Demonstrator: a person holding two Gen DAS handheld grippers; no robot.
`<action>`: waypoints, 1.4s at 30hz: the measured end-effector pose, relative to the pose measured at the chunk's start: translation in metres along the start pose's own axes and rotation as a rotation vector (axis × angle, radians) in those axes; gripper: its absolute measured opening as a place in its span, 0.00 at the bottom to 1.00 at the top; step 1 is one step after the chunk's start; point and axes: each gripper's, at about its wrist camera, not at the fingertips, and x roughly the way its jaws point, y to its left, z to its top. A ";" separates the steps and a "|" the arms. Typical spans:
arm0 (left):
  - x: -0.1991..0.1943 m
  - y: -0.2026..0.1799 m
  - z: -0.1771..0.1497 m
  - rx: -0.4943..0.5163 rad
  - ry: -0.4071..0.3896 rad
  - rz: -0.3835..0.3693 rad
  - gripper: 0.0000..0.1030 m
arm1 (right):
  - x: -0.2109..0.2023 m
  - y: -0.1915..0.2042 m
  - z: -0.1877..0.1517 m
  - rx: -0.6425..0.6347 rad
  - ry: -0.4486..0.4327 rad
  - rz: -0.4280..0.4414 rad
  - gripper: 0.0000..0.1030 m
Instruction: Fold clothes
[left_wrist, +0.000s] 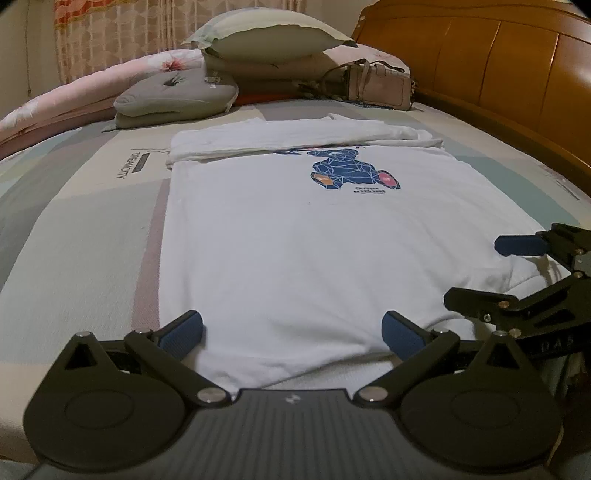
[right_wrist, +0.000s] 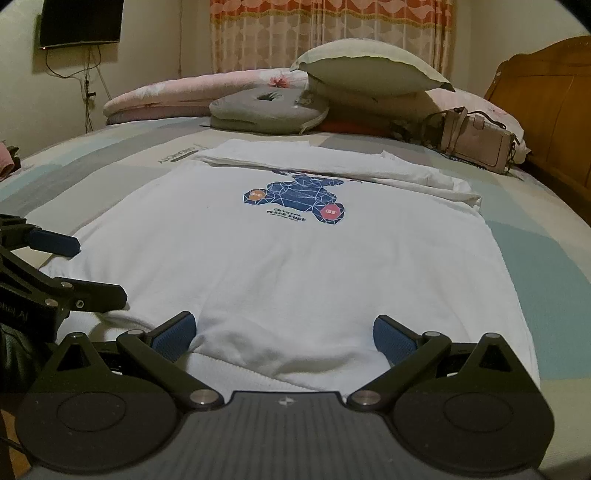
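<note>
Shirt (left_wrist: 295, 240) lengthwise, hem probably toward camera.

Both views are dim and warm-toned, lit softly from overhead indoors, so the white T-shirt (left_wrist: 295, 240) reads slightly grey-blue and casts only faint shadows in its creases. Fisheye distortion bows the bed (right_wrist: 554, 266) and headboard (left_wrist: 517, 62) strongly toward the dark vignetted corners (worst at the top edges). The near gripper housings look soft and slightly blurred, and fine grain covers the shadowed areas.
</note>
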 end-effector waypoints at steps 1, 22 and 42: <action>0.000 0.000 0.000 -0.001 0.002 0.001 1.00 | 0.000 0.000 0.001 0.000 0.005 0.001 1.00; -0.023 -0.014 0.002 0.127 -0.020 -0.058 0.99 | -0.039 -0.033 0.010 -0.216 0.150 0.015 1.00; -0.034 -0.043 -0.017 0.461 0.031 -0.114 0.99 | -0.042 0.011 -0.007 -0.613 0.150 0.083 1.00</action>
